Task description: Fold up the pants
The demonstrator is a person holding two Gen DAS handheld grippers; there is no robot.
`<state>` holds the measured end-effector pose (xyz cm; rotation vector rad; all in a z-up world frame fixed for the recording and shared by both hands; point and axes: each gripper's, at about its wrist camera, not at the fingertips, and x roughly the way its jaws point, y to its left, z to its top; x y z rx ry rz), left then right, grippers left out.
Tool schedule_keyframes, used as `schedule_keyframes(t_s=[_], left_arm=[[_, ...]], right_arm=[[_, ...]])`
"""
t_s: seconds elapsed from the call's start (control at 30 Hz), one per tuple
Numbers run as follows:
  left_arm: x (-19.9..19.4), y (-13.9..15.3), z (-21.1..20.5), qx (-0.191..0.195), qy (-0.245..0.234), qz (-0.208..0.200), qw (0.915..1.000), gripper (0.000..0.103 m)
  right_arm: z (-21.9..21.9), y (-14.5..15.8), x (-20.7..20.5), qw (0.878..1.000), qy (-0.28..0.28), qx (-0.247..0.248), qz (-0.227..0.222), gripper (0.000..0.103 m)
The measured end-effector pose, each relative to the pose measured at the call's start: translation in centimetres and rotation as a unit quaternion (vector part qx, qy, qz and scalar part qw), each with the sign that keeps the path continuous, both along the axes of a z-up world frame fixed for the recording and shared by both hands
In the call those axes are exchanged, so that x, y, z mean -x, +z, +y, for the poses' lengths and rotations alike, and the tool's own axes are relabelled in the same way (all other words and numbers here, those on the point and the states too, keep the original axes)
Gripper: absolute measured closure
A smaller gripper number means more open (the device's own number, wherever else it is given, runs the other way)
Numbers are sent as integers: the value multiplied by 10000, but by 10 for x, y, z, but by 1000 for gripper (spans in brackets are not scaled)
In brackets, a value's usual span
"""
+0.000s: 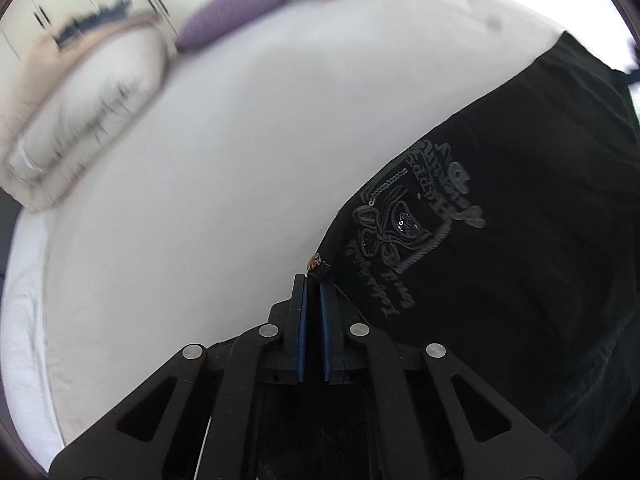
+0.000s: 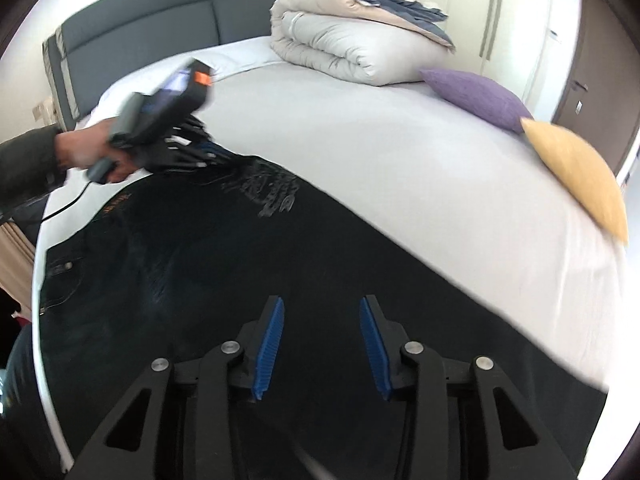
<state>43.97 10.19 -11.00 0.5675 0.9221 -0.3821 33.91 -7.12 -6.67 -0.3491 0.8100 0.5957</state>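
Black pants [image 1: 520, 208] with a grey embroidered crest lie on the white bed sheet [image 1: 220, 180]. My left gripper [image 1: 313, 280] is shut on the pants' edge near a copper rivet. In the right wrist view the pants [image 2: 240, 264] spread across the bed's near side, with the waistband at the left. My right gripper [image 2: 322, 312] is open just above the dark cloth, holding nothing. The left gripper [image 2: 224, 156] shows there too, held in a hand at the pants' far edge by the crest.
A folded beige duvet [image 2: 360, 40] sits at the bed's far side. A purple cushion [image 2: 480, 98] and a yellow cushion [image 2: 580, 176] lie at the right edge. A grey headboard [image 2: 180, 12] stands behind. A cable [image 2: 68, 204] trails from the left gripper.
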Motion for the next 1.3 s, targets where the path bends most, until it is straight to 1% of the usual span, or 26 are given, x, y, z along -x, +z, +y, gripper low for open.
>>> schedule_keyframes(t_s=[0.1, 0.23, 0.27, 0.33, 0.37, 0.43, 0.5, 0.57, 0.6, 0.63, 0.7, 0.73, 0.77, 0.8, 0.83, 0.97, 1.1, 1.13, 1.2, 1.3], left_arm=[[25, 12, 0, -109, -143, -463, 9988, 98], [49, 24, 1, -86, -197, -900, 9957, 99], [59, 25, 0, -89, -208, -970, 9950, 99], [93, 28, -3, -81, -257, -1075, 9938, 99], [100, 27, -4, -75, -274, -1113, 9934, 99], [134, 29, -6, -28, -303, -1159, 9928, 99], [136, 30, -2, -28, -306, -1222, 9920, 99], [143, 33, -2, -9, -334, -1288, 9911, 99], [153, 34, -5, -19, -343, -1315, 9907, 99], [160, 35, -6, -26, -359, -1340, 9903, 99], [167, 36, -7, -24, -369, -1363, 9900, 99], [169, 36, -7, -18, -357, -1354, 9901, 99], [170, 37, -7, -8, -340, -1366, 9901, 99], [171, 37, -6, 24, -300, -1370, 9901, 99], [159, 38, -2, 57, -276, -1362, 9903, 99], [159, 43, 4, 280, -124, -1320, 9908, 99], [167, 47, 8, 488, 17, -1281, 9906, 99], [169, 48, 8, 527, 35, -1273, 9905, 99], [176, 50, 8, 591, 64, -1253, 9903, 99], [189, 50, 10, 683, 92, -1159, 9909, 99]], right_arm=[[16, -1, -29, 9997, 105, 211, -19, 60], [37, -6, -57, 9983, 228, 535, -91, 60], [42, -9, -63, 9974, 306, 642, -123, 60], [52, -13, -70, 9954, 447, 830, -169, 60], [58, -16, -75, 9939, 515, 962, -177, 60], [66, -22, -84, 9918, 601, 1120, -101, 60], [71, -27, -92, 9896, 647, 1280, -88, 60], [71, -29, -101, 9890, 662, 1323, -43, 60], [72, -30, -106, 9888, 654, 1338, -26, 60], [72, -30, -112, 9890, 654, 1328, -10, 60], [76, -30, -112, 9895, 677, 1275, 15, 71], [79, -30, -113, 9891, 713, 1287, 49, 85], [82, -30, -109, 9886, 727, 1315, 26, 94], [84, -29, -107, 9887, 745, 1303, 20, 95], [85, -27, -103, 9895, 718, 1252, 36, 98], [80, -22, -91, 9945, 532, 891, 115, 99], [85, -17, -72, 9985, 192, 474, 194, 99], [90, -17, -67, 9991, 123, 290, 281, 99], [101, -20, -53, 9992, 99, 101, 385, 99], [119, -28, -31, 9991, 144, 51, 393, 99]])
